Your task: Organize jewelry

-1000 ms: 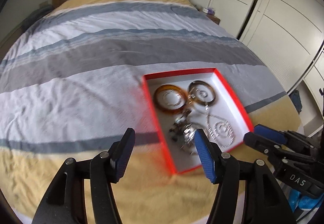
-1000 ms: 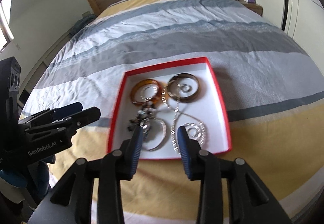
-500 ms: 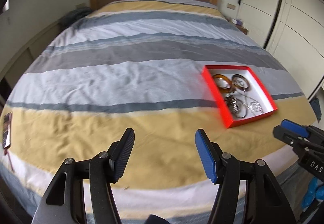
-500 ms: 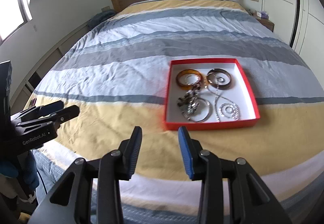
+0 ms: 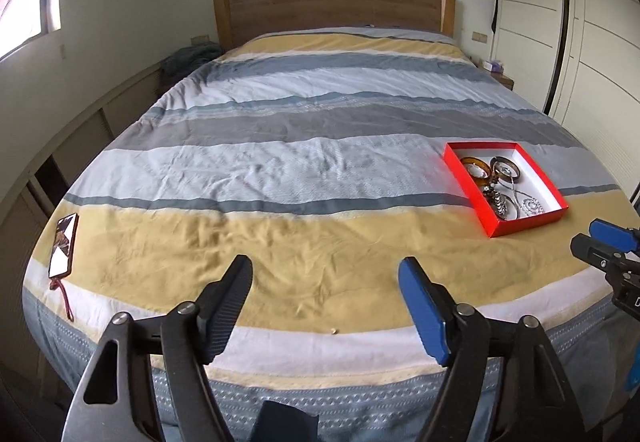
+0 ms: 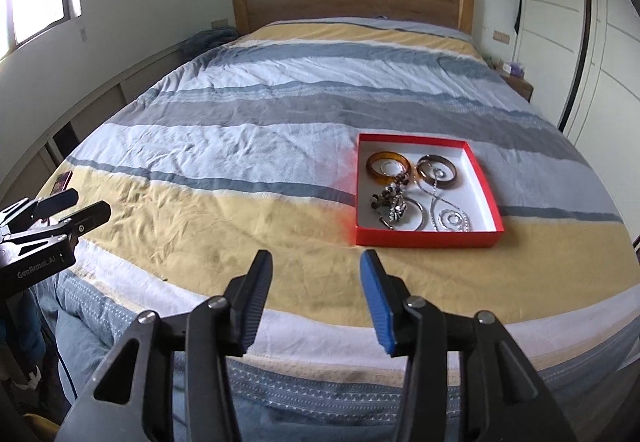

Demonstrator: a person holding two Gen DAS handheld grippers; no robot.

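A red box [image 6: 486, 182] with a white inside lies on the striped bed, also in the left wrist view as the red box [image 5: 548, 186] at right. In it sit an amber bangle [image 6: 388, 167], a brown bangle [image 6: 438, 171], silver chains [image 6: 450, 220] and a dark beaded piece [image 6: 394, 204]. My right gripper [image 6: 316, 274] hangs over the bed's near edge, well short of the box, its jaws opening with nothing between them. My left gripper [image 5: 326, 282] is over the yellow stripe far left of the box, jaws opening, empty too.
A phone [image 5: 64, 244] with a red strap lies at the bed's near left corner. The wooden headboard [image 5: 332, 8] stands at the far end. White wardrobe doors [image 5: 592, 22] line the right; a low ledge [image 5: 80, 110] runs along the left wall.
Both grippers have pulled back and away from the red box, which shrank in both views. Both pairs of jaws stand wider. The jewelry in the box lies as before.
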